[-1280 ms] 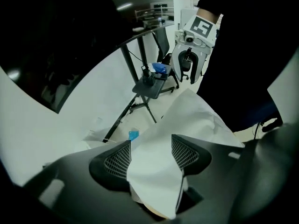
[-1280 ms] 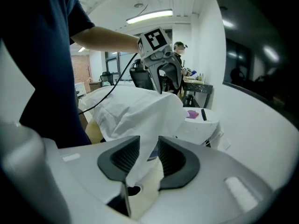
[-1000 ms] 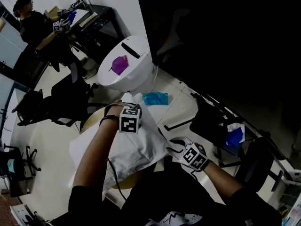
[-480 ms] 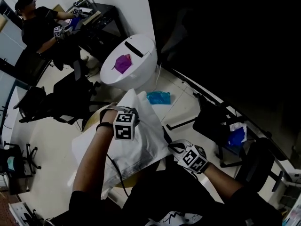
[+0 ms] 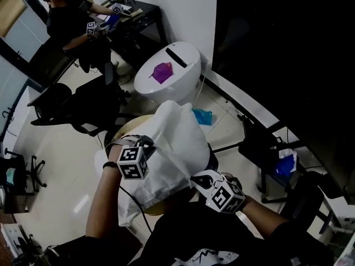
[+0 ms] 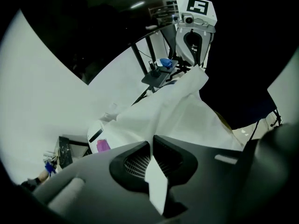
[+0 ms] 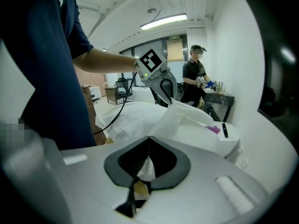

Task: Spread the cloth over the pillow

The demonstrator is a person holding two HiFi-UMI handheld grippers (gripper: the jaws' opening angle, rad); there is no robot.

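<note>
We hold a thin white cloth (image 5: 173, 140) by two of its edges, one in each gripper. The left gripper (image 5: 151, 148) points steeply down, and in the left gripper view its fingers (image 6: 174, 155) are pressed together with a strip of the cloth pinched between them. The right gripper (image 5: 198, 179) sits at the cloth's near right edge. In the right gripper view its fingers (image 7: 163, 160) are likewise closed on a bunched fold of the cloth, with a small tan scrap caught beside it.

Between the two grips the cloth rises in a loose tent, with its far part bunched highest. It hangs above the crumpled white pillow (image 7: 122, 118) and drapes down onto it. The pillow lies on a round tan tabletop (image 5: 133, 122), whose rim shows past the cloth on the far left.

Beyond the tabletop stands a white rounded bin (image 5: 177, 85) with a dark slot and a purple patch on its top. A crumpled blue bag (image 5: 202, 116) lies on the floor just beside it. Black office chairs (image 5: 72, 101) stand to the left. At the far corner a person in dark clothes (image 5: 69, 18) works at a black desk (image 5: 147, 15).
</note>
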